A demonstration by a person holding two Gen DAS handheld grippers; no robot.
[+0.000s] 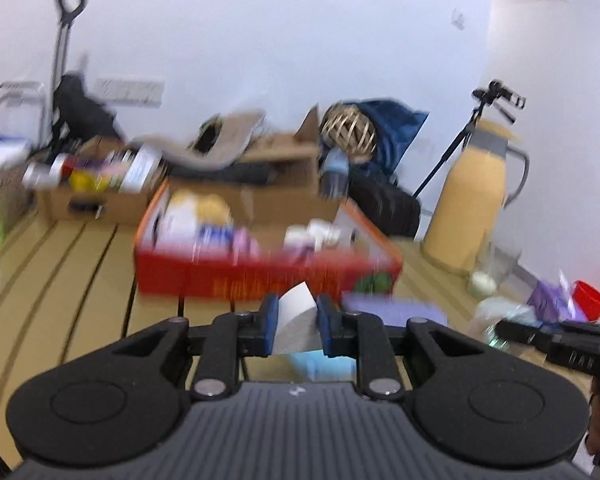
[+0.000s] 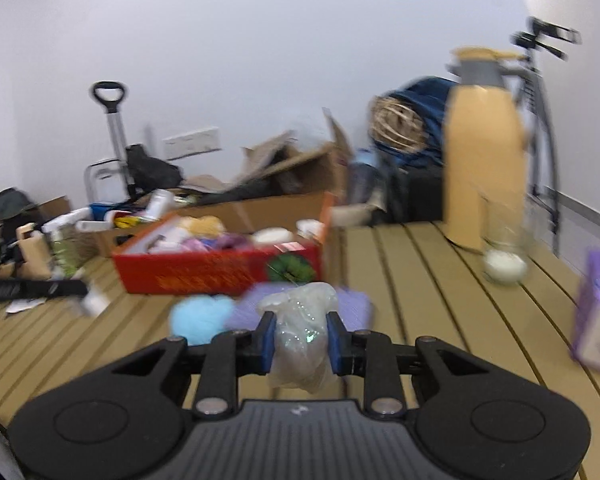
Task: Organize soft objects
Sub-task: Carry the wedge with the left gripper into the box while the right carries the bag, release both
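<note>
We hold a gripper in each hand above a tan slatted table (image 2: 440, 300). Our left gripper (image 1: 297, 326) has its blue pads pressed on a pale grey-white folded piece (image 1: 296, 320), which stands up between them; we cannot tell through the blur what it is made of. Just beyond and to the right of this gripper lies a purple cloth (image 1: 392, 308), and below its fingers a light blue soft thing (image 1: 324, 364) shows. Straight ahead stands a red box (image 1: 260, 276) filled with soft things.

Our right gripper (image 2: 301, 342) is clamped narrow on a crumpled clear plastic bag (image 2: 300, 336), which bulges above and below the pads. Just ahead of it lies the purple cloth (image 2: 352, 308), with a fluffy light blue ball (image 2: 200, 318) to the left. The red box (image 2: 220, 272) sits farther ahead and left. Well off to the right stand a tall beige jug (image 2: 484, 152) and a purple tissue box (image 2: 596, 316).
</note>
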